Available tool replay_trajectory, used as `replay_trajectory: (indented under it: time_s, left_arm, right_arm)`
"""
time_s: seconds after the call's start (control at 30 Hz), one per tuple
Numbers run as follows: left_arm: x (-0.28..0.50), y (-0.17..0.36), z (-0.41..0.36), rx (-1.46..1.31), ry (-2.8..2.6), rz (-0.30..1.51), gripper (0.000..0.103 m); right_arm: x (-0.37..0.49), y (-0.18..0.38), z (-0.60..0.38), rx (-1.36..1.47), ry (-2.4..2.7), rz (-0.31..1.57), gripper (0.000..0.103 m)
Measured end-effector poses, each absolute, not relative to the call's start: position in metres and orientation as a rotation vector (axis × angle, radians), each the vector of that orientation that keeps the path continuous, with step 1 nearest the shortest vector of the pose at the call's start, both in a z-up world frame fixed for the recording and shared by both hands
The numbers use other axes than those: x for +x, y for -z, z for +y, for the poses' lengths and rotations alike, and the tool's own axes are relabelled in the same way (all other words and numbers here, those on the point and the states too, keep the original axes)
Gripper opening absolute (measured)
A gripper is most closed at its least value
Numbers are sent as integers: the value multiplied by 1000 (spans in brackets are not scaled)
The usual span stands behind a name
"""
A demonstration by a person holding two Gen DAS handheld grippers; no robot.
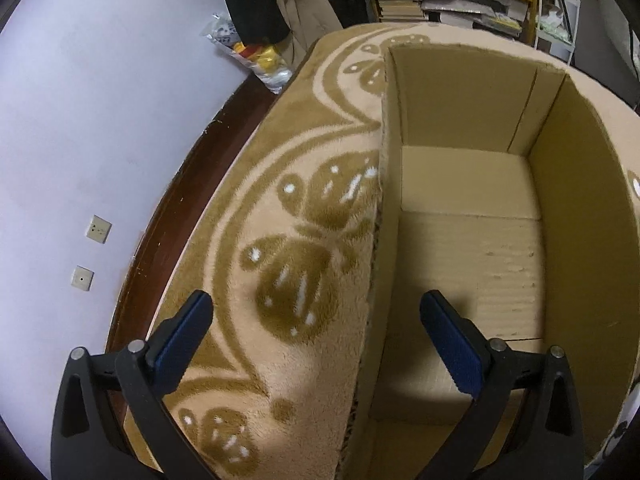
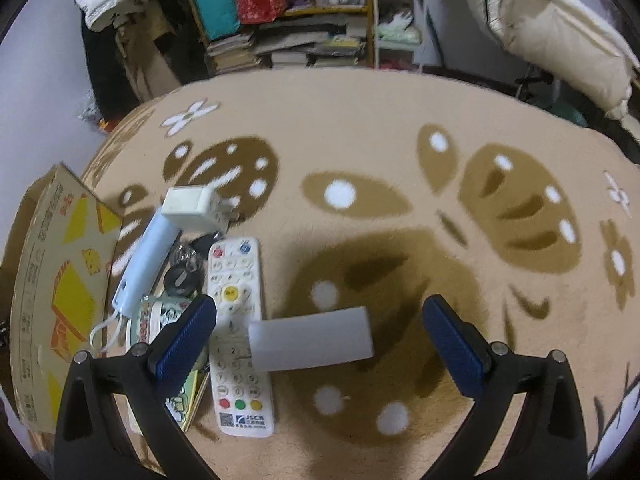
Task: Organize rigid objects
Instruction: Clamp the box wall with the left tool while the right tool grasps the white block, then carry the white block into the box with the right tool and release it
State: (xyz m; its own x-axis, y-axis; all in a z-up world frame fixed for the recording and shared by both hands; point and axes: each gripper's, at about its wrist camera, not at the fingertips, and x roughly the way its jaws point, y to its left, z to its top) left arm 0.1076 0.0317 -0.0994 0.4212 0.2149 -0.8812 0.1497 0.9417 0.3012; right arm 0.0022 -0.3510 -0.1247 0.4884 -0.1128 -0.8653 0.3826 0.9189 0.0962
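Note:
In the left wrist view my left gripper [image 1: 316, 308] is open and empty, straddling the near wall of an open, empty cardboard box [image 1: 468, 248] on a butterfly blanket. In the right wrist view my right gripper [image 2: 320, 312] is open and empty above a white rectangular block [image 2: 312, 338] that lies between its fingers, partly over a white remote control [image 2: 238, 332]. To the left lie a pale blue device [image 2: 142, 260], a white charger plug [image 2: 192, 204], black keys [image 2: 182, 276] and a printed tin [image 2: 160, 320]. The box's outer wall [image 2: 52, 292] stands at the far left.
The tan blanket [image 2: 400, 200] stretches to the right of the pile. A lilac wall [image 1: 80, 120] and dark wooden bed edge [image 1: 160, 220] run along the left. Shelves with books and bags [image 2: 300, 20] stand behind.

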Motion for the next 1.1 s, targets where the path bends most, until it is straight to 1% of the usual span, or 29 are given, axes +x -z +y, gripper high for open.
replay_trajectory:
  time_s: [0.1,0.13,0.17,0.2,0.23,0.27,0.3,0.37,0.47,0.53,0.77,1.0,1.03,1.1]
  left_arm:
    - [109,105,30,371,-41,1163,85]
    - [108,106,30,370,-38,1168,80]
    - [108,106,31,364,-32,1176,73]
    - [108,107,30,353,-22,1187,68]
    - [108,108,30,343,-12,1197,60]
    - [108,109,30,327,4,1211,53]
    - [107,110,29,320,14,1216,49]
    - [105,109,28,297,42,1224,33]
    - [103,109,25,288,65,1236,20]
    - [102,111,23,293,77,1242,16]
    - [101,111,20,303,72,1240,16]
    - [101,112,21,305,65,1244,16]
    - [101,112,21,305,65,1244,16]
    - [100,111,21,315,66,1240,16]
  right_arm:
    - [7,134,-346,282,289,1063,102]
    - [7,136,-345,281,289,1072,94]
    - [8,139,-345,290,281,1085,89]
    - [8,141,-345,308,272,1088,88]
    - [7,142,-346,323,264,1090,83]
    - [6,142,-346,334,260,1092,82]
    - [6,142,-345,335,262,1090,82]
    - [5,142,-344,336,266,1097,82]
    - [3,141,-343,343,278,1094,82]
    - [3,141,-342,335,283,1093,82]
    - [2,138,-340,333,297,1082,81]
    - [-1,123,-336,320,282,1032,81]
    - [-2,121,-335,318,287,1025,67]
    - [-3,117,-338,328,294,1023,66]
